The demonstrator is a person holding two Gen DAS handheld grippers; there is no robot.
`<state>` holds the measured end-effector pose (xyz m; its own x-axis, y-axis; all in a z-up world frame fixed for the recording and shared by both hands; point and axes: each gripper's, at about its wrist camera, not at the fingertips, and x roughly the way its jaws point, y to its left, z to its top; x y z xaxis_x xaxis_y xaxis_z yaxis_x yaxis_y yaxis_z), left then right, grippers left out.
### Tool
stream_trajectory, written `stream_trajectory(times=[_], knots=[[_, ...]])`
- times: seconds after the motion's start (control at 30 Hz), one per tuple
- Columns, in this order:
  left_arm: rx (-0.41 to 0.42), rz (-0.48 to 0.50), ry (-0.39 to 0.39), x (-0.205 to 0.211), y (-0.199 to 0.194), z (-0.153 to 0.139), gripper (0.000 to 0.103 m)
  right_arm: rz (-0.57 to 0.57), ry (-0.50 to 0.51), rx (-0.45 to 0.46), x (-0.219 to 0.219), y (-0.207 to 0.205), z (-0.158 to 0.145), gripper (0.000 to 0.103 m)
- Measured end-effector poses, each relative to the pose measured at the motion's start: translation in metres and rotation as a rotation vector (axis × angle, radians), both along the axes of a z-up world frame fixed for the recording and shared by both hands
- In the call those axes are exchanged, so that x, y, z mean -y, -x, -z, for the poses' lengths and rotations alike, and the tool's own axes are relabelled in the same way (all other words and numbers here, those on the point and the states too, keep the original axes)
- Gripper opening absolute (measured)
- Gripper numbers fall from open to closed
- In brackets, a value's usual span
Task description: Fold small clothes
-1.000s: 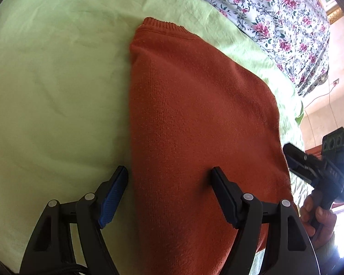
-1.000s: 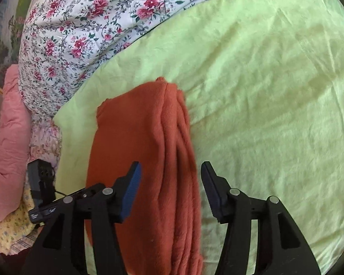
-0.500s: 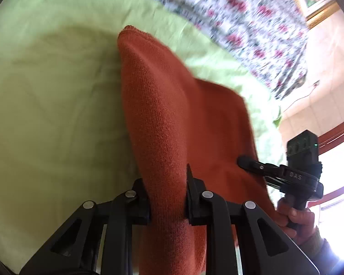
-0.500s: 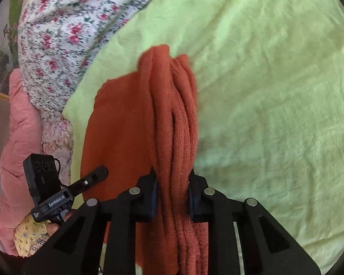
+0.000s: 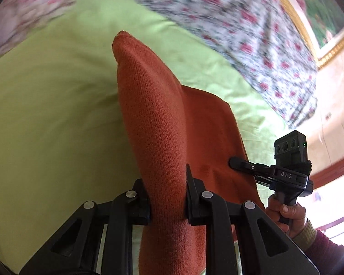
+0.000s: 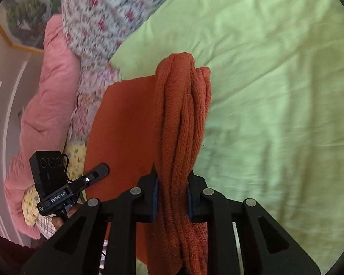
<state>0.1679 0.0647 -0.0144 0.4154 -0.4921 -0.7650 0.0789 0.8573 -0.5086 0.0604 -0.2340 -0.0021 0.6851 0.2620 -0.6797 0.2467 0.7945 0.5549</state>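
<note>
Gripping the sweater (image 5: 158, 119) along its near edge, both grippers have their jaws closed on bunched knit: the left gripper (image 5: 167, 197) pinches one thick fold, the right gripper (image 6: 172, 197) pinches a stack of several layers. The sweater lies on the green sheet (image 5: 45, 126), partly raised; the pinched folds run away from each set of jaws as a ridge toward the far edge of the sheet, so its long axis lies straight ahead of both grippers. The flat remainder of the garment spreads between the two grippers, touching the sheet. In the left view the right gripper sits at the sweater's right edge; in the right view the left gripper sits at its left edge, so each hand holds its own side and neither is clearly nearer the far end. Judged from this, the coming move carries the near edge forward along that axis toward the far edge. Risk: the right-hand layers look uneven and may slip apart. No containers are in view. A floral cover (image 6: 98, 18) and pink quilt (image 6: 48, 91) border the sheet.
</note>
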Motion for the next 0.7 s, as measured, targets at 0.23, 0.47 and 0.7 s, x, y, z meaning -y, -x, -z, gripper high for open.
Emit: stream_trajectory(times=[0.23,0.47,0.7], knots=[[-0.062,-0.065,0.009,-0.031,0.016,0.038,0.026,-0.026,0.02,-0.076,-0.017,-0.02,0.027,0.021],[-0.117,-0.087,0.05,-0.047,-0.002,0.054,0.047,-0.016,0.067,-0.114,-0.024,-0.024,0.023,0.034],[-0.101,-0.135,0.045,-0.067,-0.051,0.056,0.055,0.054,0.189,-0.054,-0.025,-0.022,-0.011,0.041]])
